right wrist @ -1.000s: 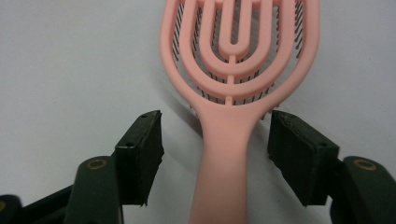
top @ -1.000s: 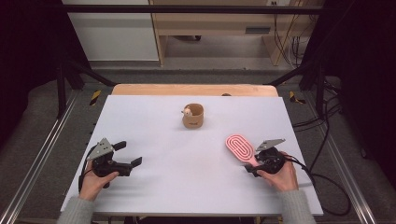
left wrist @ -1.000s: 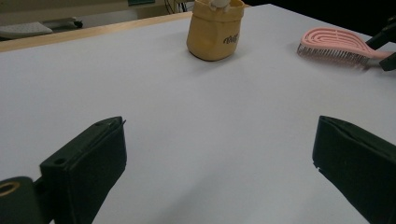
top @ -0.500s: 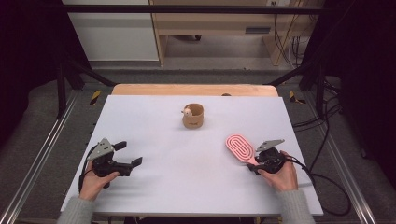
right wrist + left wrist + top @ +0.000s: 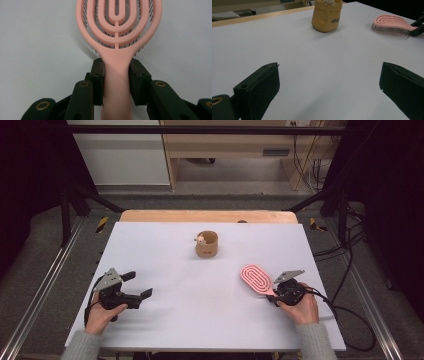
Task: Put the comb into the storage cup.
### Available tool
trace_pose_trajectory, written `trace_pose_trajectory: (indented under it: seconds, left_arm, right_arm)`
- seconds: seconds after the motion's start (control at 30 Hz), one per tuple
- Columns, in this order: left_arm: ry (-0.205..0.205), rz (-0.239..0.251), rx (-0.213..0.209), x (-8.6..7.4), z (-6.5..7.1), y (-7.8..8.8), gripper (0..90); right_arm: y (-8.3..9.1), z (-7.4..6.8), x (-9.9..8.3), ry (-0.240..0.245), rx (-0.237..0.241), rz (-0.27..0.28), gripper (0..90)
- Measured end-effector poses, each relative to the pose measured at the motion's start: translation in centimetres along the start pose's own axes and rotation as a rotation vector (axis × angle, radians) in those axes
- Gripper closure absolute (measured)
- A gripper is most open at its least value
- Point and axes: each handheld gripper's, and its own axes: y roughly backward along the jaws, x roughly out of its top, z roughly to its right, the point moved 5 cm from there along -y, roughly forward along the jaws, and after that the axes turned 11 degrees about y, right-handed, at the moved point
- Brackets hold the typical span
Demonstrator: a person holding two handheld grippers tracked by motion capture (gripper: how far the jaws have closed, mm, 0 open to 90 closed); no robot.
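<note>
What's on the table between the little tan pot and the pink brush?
Nothing: in the high view, only bare white table lies between the tan pot and the pink plastic hairbrush.

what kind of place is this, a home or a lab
Most likely a lab recording bench: a white-topped table inside a black metal frame, loose cables on the grey floor, and handheld grippers at work.

White table [image 5: 200, 320], tan cup [image 5: 206, 244] near back, pink hairbrush [image 5: 255, 279] at right
</note>
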Motion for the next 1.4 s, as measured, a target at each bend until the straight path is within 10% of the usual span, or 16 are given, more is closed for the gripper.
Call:
trace_pose_trajectory:
  seconds: [0.73,1.4]
  left_arm:
    - [0.004,0.002,-0.002,0.0,0.0,0.0,2.9]
    - [0.003,-0.003,-0.001,0.0,0.2,-0.1,2.9]
  right_arm:
    - [0.1,-0.2,0.1,-0.028,0.006,0.006,69.2]
    - [1.5,-0.3,1.4,-0.035,0.003,0.125,69.3]
